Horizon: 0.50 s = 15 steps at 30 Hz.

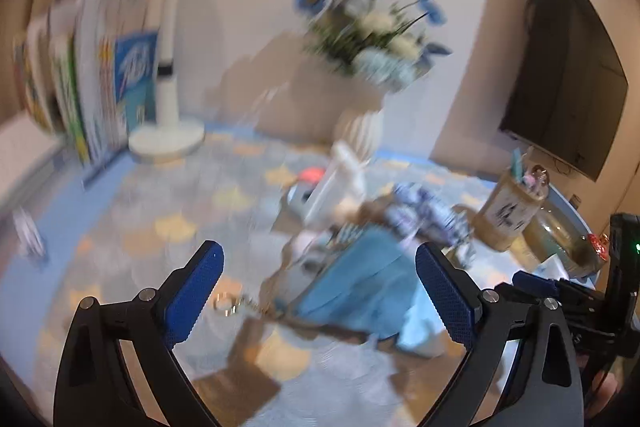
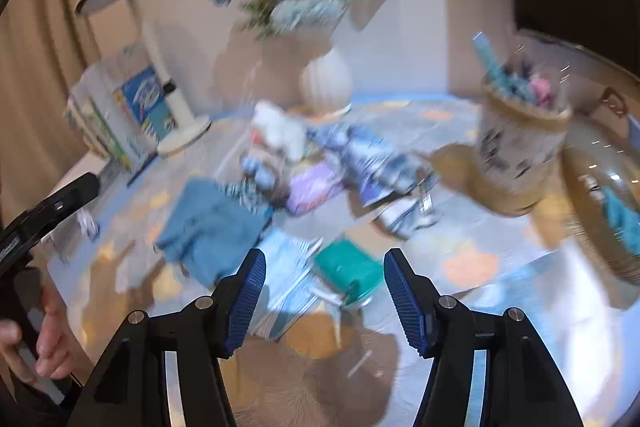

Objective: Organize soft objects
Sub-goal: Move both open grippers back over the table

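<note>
You hold both grippers above a cluttered table (image 2: 500, 291) laid with a blue and orange patterned covering; both views are smeared by motion. Your left gripper (image 1: 320, 287) has its blue-padded jaws spread wide with nothing between them, and your right gripper (image 2: 325, 291) is likewise parted and empty. The folded blue cloth (image 2: 212, 223) lies on the table just ahead of the left gripper and left of the right one, beside a small teal pouch-like item (image 2: 348, 267) and a heap of blue-and-white patterned fabric (image 2: 372, 155). The cloth looks light, limp and likely to sag or unfold when lifted, so a pinch on a thick folded edge would probably hold best. A white ribbed vase of blue and white flowers (image 2: 326, 79) and a woven basket (image 2: 520, 151) stand nearby.
</note>
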Motion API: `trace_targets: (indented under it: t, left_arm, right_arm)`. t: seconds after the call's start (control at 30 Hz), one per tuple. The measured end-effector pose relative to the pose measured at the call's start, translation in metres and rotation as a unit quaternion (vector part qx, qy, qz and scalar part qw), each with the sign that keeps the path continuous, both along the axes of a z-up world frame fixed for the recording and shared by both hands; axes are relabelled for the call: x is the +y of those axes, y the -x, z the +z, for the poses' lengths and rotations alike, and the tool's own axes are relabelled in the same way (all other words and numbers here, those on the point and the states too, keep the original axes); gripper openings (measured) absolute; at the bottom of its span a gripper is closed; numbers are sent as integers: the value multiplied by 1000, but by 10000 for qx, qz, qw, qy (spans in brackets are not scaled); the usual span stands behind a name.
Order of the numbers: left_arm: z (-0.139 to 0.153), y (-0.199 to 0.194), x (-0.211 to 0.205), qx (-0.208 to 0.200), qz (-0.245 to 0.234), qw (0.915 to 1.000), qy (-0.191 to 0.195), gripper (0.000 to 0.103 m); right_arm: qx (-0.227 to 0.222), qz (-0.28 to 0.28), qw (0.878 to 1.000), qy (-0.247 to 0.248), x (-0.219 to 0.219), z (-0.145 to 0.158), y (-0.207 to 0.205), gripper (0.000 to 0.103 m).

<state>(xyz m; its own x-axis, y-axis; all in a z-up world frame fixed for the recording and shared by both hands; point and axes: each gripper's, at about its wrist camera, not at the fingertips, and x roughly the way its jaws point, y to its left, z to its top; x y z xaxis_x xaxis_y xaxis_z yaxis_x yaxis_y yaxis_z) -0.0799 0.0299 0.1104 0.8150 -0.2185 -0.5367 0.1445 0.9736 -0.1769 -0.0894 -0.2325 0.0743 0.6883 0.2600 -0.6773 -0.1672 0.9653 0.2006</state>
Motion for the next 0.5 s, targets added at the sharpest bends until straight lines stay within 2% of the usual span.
trace_targets:
  t: [0.17, 0.3, 0.37, 0.4, 0.5]
  left_arm:
    - [-64, -22, 24, 447, 221, 9983, 316, 97]
    - [-87, -24, 28, 550, 381, 9972, 322, 97]
    - [-88, -26, 26, 670, 327, 9967, 329, 97]
    - [-87, -25, 25, 620, 282, 9971, 340, 97]
    - [-90, -25, 24, 643, 169, 9972, 336, 97]
  right_arm:
    - [113, 114, 9998, 112, 11, -38, -3, 60]
    - [304, -66, 9993, 184, 7, -54, -9, 60]
    - [337, -45, 9994, 104, 6, -55, -11, 60]
    - [321, -29, 9994, 110, 6, -55, -11, 62]
    - [238, 20, 9996, 166, 9, -54, -9, 84]
